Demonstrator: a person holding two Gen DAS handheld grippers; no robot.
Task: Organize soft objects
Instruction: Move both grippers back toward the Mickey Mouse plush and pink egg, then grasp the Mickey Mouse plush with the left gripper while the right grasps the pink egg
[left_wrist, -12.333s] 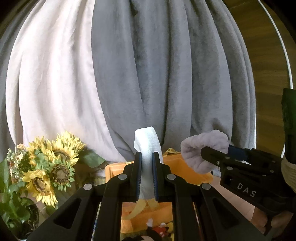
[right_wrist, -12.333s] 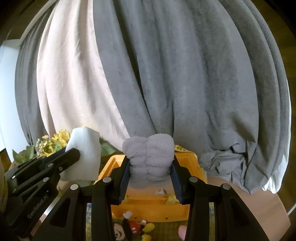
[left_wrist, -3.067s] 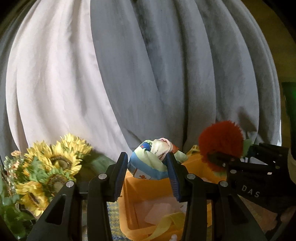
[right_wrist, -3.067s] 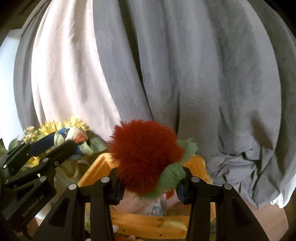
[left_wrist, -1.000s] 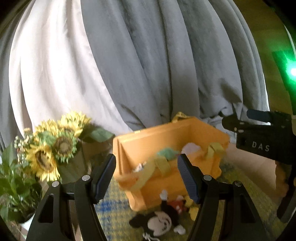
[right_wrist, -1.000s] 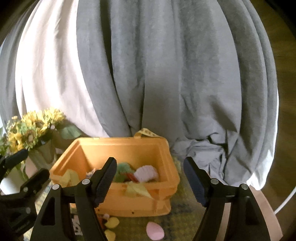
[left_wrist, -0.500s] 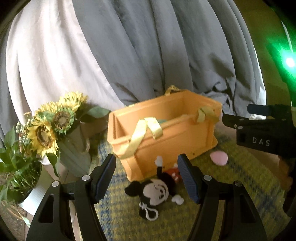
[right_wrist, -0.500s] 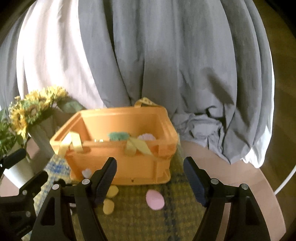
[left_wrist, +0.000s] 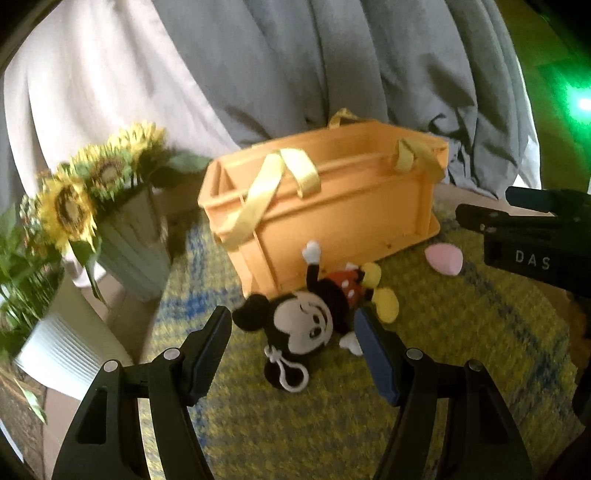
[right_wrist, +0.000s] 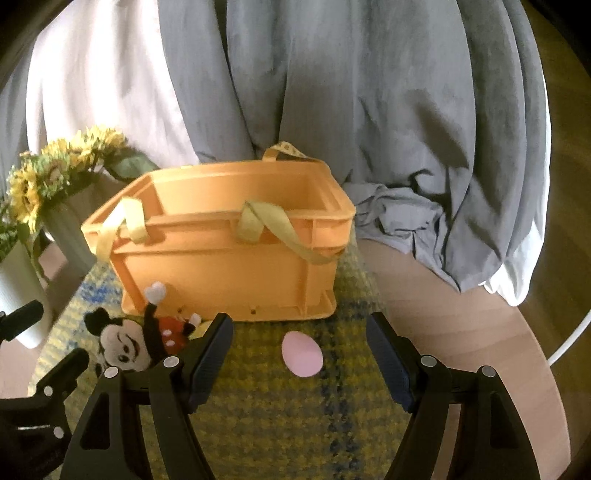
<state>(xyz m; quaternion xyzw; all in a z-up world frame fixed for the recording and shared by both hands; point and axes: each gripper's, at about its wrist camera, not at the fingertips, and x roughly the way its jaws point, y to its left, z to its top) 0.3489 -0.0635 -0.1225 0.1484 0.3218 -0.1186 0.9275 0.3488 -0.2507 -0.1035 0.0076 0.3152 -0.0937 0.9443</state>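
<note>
Claws both stand open and empty, each tilted downward toward the checked yellow-green cloth (right_wrist: 295, 424) on the round wooden counter (right_wrist: 461, 332). The left claw (left_wrist: 293, 332) frames a mouse plush (left_wrist: 314, 317) between its parted jaws without the pads pressing on it; the toy lies on its back on the cloth, black ears and white face toward the camera, red shorts and yellow shoes farther off, one white-gloved arm raised against the wall of the orange crate (left_wrist: 332, 218), a white clip at its head. The right claw (right_wrist: 299, 336) frames a pink egg-shaped soft piece (right_wrist: 302, 353), smooth and pale, lying alone on the cloth just in front of the crate and clear of both jaws. The crate sits behind both toys, with yellow fabric straps (left_wrist: 273, 184) draped over its rim; its contents cannot be seen from this low angle. From the left wrist view the right claw shows at the right edge, level with the pink piece; from the right wrist view the left claw shows at the lower left beside the plush. Left of the crate stands a vase of sunflowers (left_wrist: 74, 195), and grey and white curtains (right_wrist: 332, 92) hang behind.
</note>
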